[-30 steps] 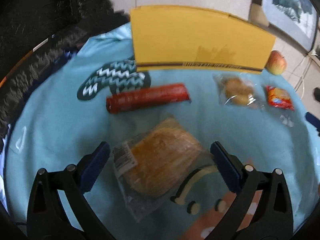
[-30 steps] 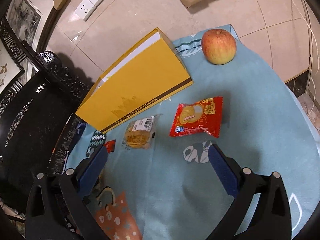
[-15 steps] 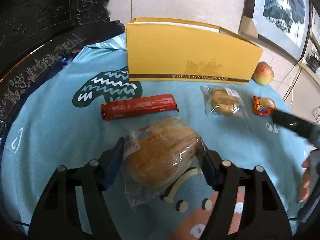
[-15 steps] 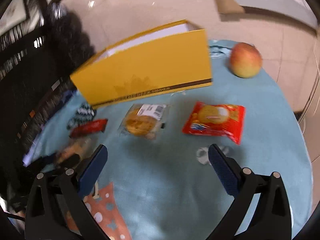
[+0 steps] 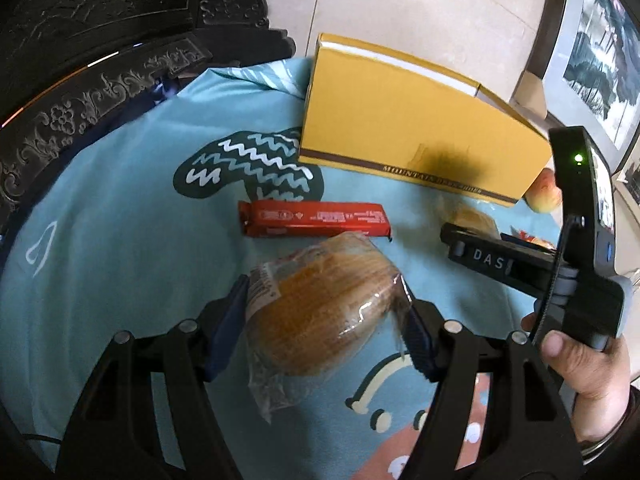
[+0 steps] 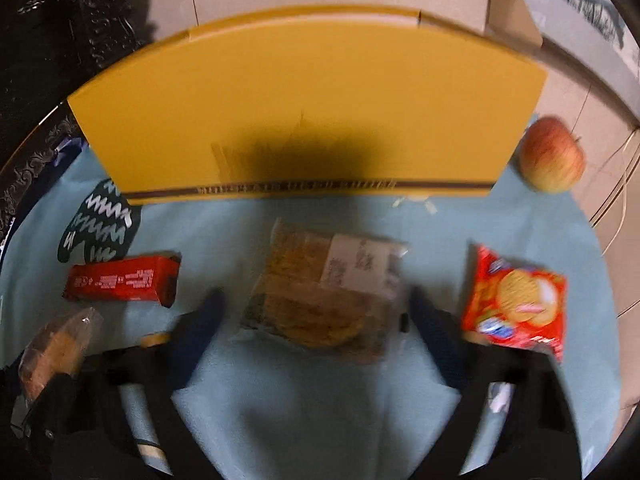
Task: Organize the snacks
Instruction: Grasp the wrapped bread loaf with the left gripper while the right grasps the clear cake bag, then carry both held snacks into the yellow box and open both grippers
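Note:
My left gripper (image 5: 322,298) is shut on a clear-wrapped bread loaf (image 5: 316,328), its blue pads pressing both sides just above the cloth. That loaf (image 6: 52,344) also shows at the lower left of the right wrist view. My right gripper (image 6: 316,298) straddles a clear-wrapped pastry (image 6: 304,272) lying on the cloth. Its jaws are closing with the pastry between them; the picture is blurred and a gap still shows at the left pad. A long red box (image 5: 316,219) lies beyond the loaf. A red cookie packet (image 6: 516,304) lies right of the pastry.
A tall yellow box (image 6: 312,100) stands across the back of the light-blue tablecloth (image 5: 120,240). An apple (image 6: 552,156) sits at the box's right end. Dark carved furniture (image 5: 80,112) borders the table on the left. A hand (image 5: 580,360) holds the right gripper's handle.
The left jaws closed on the bread loaf and raised it a little. The right gripper swung left from the cookie packet to the pastry, and its jaws have narrowed around it.

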Tool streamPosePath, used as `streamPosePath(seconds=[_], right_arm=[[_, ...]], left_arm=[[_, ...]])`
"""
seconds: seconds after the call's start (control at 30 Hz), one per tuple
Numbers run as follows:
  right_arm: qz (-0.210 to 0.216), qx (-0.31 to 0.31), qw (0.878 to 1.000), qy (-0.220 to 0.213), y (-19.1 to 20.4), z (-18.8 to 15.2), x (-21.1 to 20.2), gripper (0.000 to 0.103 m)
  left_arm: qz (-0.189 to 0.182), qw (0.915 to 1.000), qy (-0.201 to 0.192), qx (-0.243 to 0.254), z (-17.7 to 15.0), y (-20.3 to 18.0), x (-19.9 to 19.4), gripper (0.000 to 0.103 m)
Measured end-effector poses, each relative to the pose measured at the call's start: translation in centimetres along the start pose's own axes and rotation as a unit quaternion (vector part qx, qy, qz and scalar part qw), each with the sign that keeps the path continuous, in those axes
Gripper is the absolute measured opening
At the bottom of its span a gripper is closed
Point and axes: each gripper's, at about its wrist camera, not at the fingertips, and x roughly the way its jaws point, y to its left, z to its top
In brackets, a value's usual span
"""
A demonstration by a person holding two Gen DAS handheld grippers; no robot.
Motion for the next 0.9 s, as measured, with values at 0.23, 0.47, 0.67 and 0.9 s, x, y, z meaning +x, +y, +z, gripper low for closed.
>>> streamPosePath(seconds=[0.23, 0.47, 0.67, 0.9], right_arm=[[0.034, 0.020, 0.999, -0.032, -1.9, -0.9, -2.8, 0.056], [0.082, 0.038, 0.994, -0.068, -4.8, -2.8, -8.2, 0.056], [0.102, 0.043, 0.989, -0.099, -6.2, -2.5, -11.7, 0.057], [0.113, 0.045, 0.984, -0.130, -8.8, -1.5, -14.5, 0.057]], left_arm=[[-0.011, 0.9999, -0.010, -0.005, 0.0, 0.2, -0.2, 0.071], [-0.016, 0.9994, -0.028, 0.016, -0.1, -0.4, -0.7, 0.071], [-0.019, 0.9994, -0.029, 0.003, 0.8, -0.8, -2.1, 0.071], [-0.027, 0.9991, -0.030, 0.012, 3.6, -4.0, -4.3, 0.070]])
